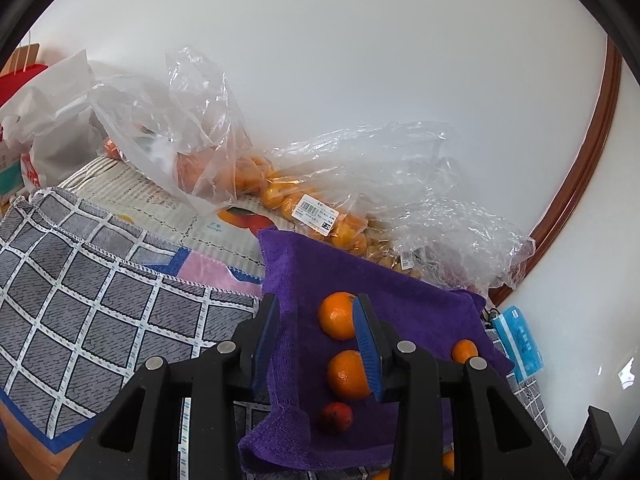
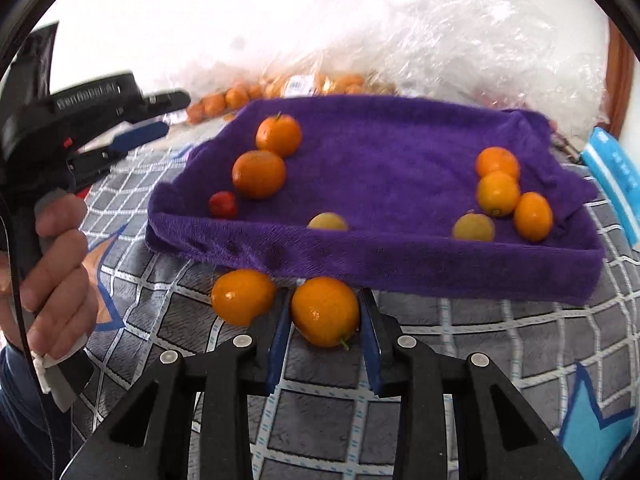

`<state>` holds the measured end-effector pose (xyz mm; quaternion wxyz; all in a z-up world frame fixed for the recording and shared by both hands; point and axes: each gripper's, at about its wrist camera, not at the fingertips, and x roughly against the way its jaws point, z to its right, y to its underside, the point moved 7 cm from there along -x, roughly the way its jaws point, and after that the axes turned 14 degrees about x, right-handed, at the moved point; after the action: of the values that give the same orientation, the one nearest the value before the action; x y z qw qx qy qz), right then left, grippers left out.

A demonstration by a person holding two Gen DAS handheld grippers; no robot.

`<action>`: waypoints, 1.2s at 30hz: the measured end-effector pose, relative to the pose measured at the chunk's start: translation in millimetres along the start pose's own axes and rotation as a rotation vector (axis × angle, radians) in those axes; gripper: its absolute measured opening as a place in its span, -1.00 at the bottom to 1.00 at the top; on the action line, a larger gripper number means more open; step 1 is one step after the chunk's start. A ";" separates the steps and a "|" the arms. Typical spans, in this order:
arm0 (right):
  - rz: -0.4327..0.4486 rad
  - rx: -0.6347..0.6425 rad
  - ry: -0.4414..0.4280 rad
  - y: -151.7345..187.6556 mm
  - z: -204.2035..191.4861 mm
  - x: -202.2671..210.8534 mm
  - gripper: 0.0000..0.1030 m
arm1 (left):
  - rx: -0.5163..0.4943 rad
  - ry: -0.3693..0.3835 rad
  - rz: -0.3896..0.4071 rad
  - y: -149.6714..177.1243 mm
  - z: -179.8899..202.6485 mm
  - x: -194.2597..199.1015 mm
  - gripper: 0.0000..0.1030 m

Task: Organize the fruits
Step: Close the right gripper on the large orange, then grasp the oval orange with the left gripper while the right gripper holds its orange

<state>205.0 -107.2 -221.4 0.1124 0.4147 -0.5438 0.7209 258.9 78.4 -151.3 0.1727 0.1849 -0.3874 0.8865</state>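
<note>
A purple towel (image 2: 380, 160) lies on the grey checked cloth, with several oranges and small fruits on it. In the right wrist view my right gripper (image 2: 325, 312) is closed on an orange (image 2: 325, 311) just in front of the towel's near edge; a second orange (image 2: 242, 296) lies beside it on the left. My left gripper (image 1: 316, 308) is open and empty above the towel (image 1: 400, 292), with two oranges (image 1: 336, 314) (image 1: 347, 374) and a small red fruit (image 1: 336, 417) under it. It also shows at the left of the right wrist view (image 2: 152, 120).
Clear plastic bags of oranges (image 1: 280, 188) lie along the white wall behind the towel. A white bag (image 1: 52, 120) stands at the far left. A blue tissue pack (image 1: 518, 340) lies right of the towel. A brown curved table rim (image 1: 580, 184) runs at right.
</note>
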 end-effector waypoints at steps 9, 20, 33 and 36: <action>0.020 -0.112 0.171 25.1 54.5 25.1 -0.36 | -0.061 0.018 -0.029 9.4 22.0 11.9 -0.30; 0.006 -0.142 0.221 31.2 72.0 23.5 -0.36 | -0.208 -0.055 -0.184 42.4 14.1 45.0 -0.30; 0.005 -0.141 0.160 32.6 68.1 22.4 -0.36 | -0.241 -0.158 -0.328 106.7 -32.3 46.0 -0.27; -0.002 -0.125 0.148 32.8 64.8 21.2 -0.36 | -0.283 -0.183 -0.292 111.8 -27.4 43.8 -0.21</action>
<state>202.3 -182.7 -224.6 0.1784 0.3530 -0.5775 0.7142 165.1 34.5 -218.1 0.2878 0.2926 -0.4911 0.7684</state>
